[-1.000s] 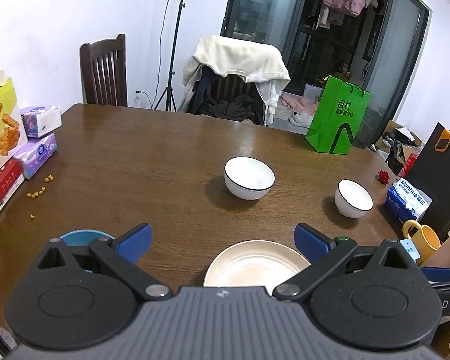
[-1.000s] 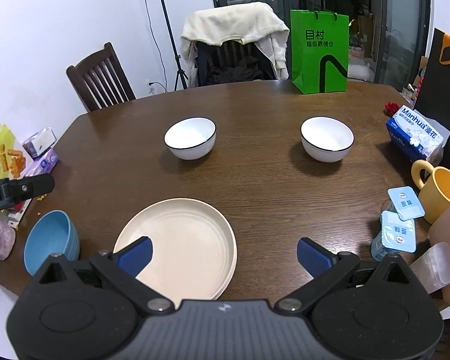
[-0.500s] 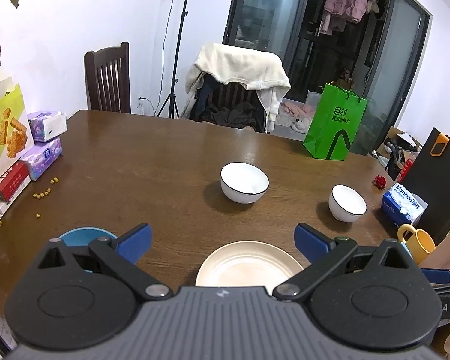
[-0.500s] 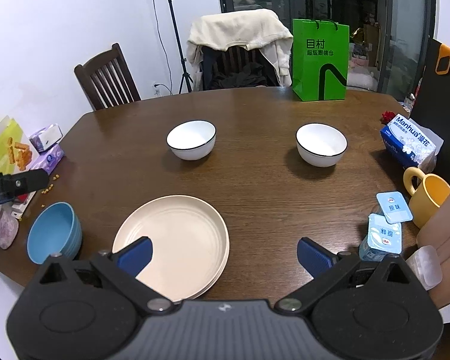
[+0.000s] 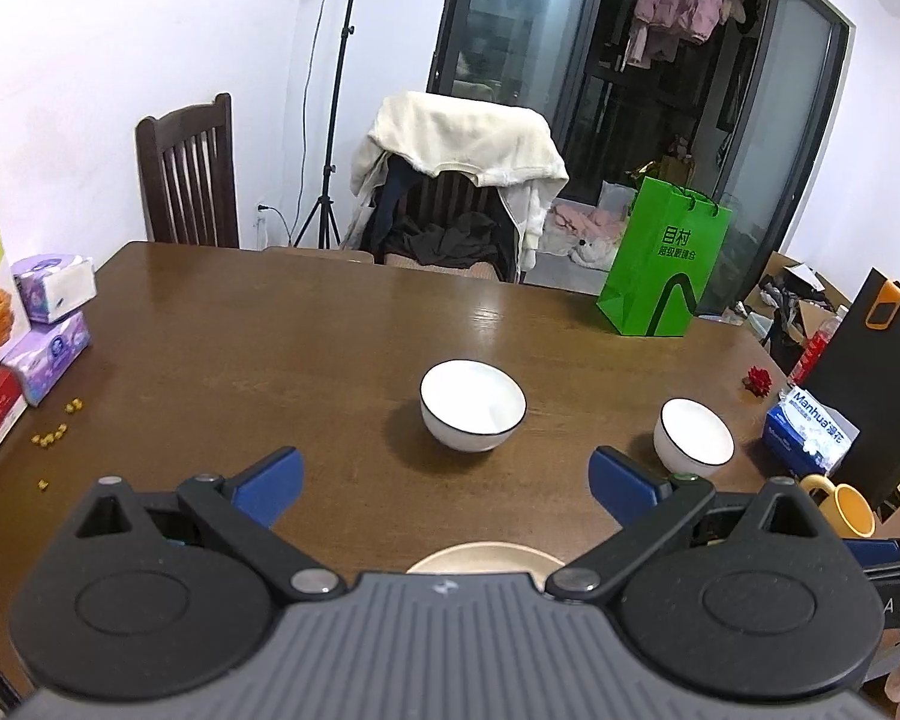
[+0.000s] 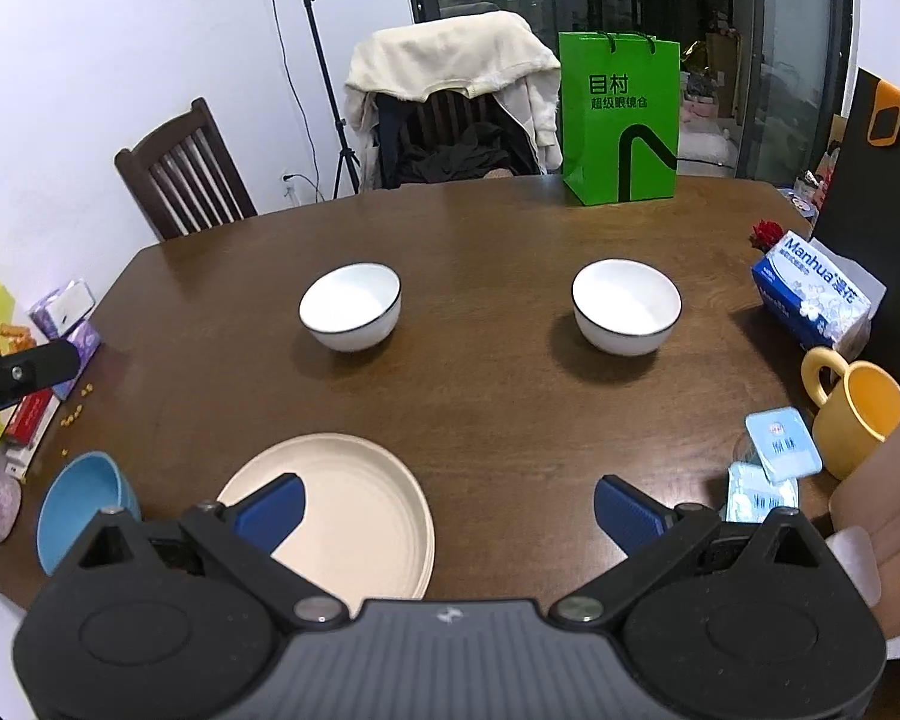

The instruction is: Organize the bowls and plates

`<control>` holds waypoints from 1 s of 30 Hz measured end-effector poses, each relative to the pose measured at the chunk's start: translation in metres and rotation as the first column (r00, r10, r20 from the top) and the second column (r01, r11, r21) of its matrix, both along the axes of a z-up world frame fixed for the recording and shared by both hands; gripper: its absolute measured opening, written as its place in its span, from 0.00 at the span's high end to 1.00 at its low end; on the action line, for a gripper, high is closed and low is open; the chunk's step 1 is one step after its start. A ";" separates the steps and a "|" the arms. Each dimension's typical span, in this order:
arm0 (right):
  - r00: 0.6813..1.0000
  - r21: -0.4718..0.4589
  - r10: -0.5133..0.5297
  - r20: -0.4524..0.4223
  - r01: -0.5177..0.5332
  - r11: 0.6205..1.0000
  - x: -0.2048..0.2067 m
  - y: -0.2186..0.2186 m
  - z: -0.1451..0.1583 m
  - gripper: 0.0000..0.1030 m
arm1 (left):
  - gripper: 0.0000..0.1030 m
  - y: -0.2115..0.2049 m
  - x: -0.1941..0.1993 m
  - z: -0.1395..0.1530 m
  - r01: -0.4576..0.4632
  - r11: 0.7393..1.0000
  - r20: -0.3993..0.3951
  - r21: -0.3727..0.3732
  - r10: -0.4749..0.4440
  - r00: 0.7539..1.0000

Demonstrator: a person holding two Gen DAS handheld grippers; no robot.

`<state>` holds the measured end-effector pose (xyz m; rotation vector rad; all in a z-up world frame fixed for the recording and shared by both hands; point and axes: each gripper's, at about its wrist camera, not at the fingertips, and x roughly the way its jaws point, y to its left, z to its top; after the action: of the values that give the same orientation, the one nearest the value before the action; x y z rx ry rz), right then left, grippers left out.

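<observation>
Right wrist view: the right gripper (image 6: 447, 501) sits at the bottom with its blue jaws spread wide, holding nothing. Just past it lies one round cream plate (image 6: 360, 504), partly hidden by the left jaw. One blue bowl (image 6: 81, 501) sits at the lower left. Two white bowls with thin black rims, the left white bowl (image 6: 351, 306) and the right white bowl (image 6: 627, 306), stand mid-table (image 6: 480, 228). In the left wrist view, the left gripper (image 5: 444, 483) is spread too, and the plate is mostly hidden.
</observation>
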<state>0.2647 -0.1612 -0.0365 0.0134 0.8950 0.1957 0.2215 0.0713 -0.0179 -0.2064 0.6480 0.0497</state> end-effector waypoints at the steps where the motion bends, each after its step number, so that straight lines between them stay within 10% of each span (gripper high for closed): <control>1: 1.000 0.003 0.000 0.001 0.000 1.000 0.005 0.000 0.000 0.00 | 0.00 0.000 0.005 0.000 0.002 1.000 -0.003 0.000 -0.002 1.000; 30: 0.997 -0.031 0.047 -0.057 -0.048 0.998 0.158 0.047 -0.019 0.00 | 0.00 0.040 0.151 -0.029 -0.071 0.997 -0.131 -0.027 0.067 0.989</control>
<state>0.4229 -0.1142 -0.0554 -0.0322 0.9548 0.2261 0.3725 0.1111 -0.0467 -0.2581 0.7717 0.1203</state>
